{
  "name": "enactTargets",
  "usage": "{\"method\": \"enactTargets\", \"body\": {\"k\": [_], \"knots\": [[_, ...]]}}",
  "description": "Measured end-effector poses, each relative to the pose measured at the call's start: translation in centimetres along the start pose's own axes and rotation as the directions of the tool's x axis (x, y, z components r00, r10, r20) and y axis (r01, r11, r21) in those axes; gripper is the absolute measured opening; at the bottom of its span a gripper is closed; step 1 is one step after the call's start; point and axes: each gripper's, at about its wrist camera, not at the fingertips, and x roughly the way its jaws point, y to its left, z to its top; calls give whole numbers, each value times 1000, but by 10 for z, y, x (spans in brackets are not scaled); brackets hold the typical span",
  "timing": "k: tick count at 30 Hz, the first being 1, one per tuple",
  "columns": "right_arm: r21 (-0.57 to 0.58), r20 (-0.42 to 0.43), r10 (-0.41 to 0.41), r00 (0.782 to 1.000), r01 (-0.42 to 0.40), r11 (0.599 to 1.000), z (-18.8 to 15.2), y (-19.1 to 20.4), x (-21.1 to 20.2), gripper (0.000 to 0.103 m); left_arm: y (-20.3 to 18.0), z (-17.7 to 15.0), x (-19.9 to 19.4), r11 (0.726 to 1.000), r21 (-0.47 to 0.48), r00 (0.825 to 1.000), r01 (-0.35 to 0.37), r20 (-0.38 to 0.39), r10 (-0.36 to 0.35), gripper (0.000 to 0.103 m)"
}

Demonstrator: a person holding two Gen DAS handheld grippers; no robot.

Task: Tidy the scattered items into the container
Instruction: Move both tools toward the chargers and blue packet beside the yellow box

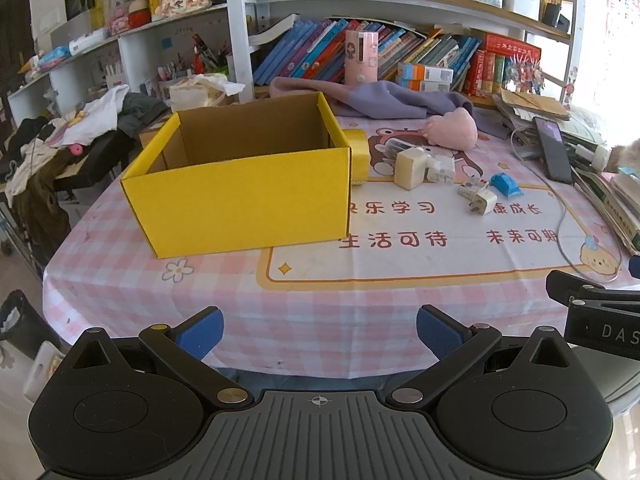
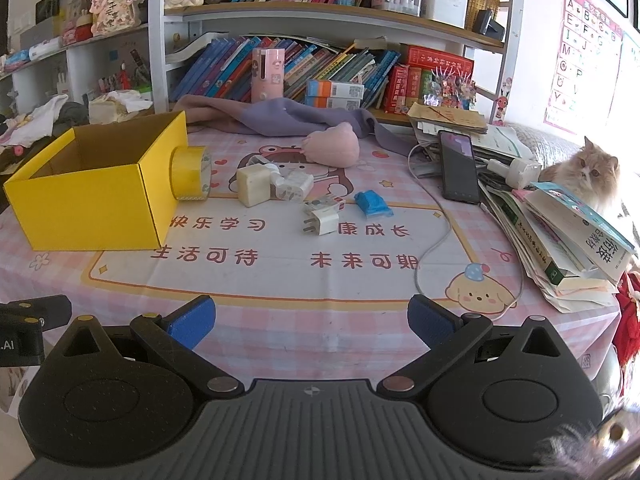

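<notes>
Nothing packed yet: both the left gripper (image 1: 320,330) and right gripper (image 2: 311,322) hang wide, holding nothing; next, reach for the white plug (image 2: 322,222) and carry it to the yellow box (image 2: 92,204)

Pink checked tablecloth (image 2: 280,332) with cartoon print. Purple cloth (image 2: 280,116) heaped at table's back edge, pink plush (image 2: 332,148) just before it. Dark phone (image 2: 458,166) propped on paper stack (image 2: 560,256) at right. Fluffy cat (image 2: 592,176) behind. Bookshelf (image 2: 320,12) crammed with books.
</notes>
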Motion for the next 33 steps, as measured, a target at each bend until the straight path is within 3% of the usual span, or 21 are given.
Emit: {"method": "enactTargets", "body": {"k": [33], "knots": [[42,-9,14,1000,-14,999,23,-20,45,103,-20,28,32,996,64,996,70,44,-73,103]]}}
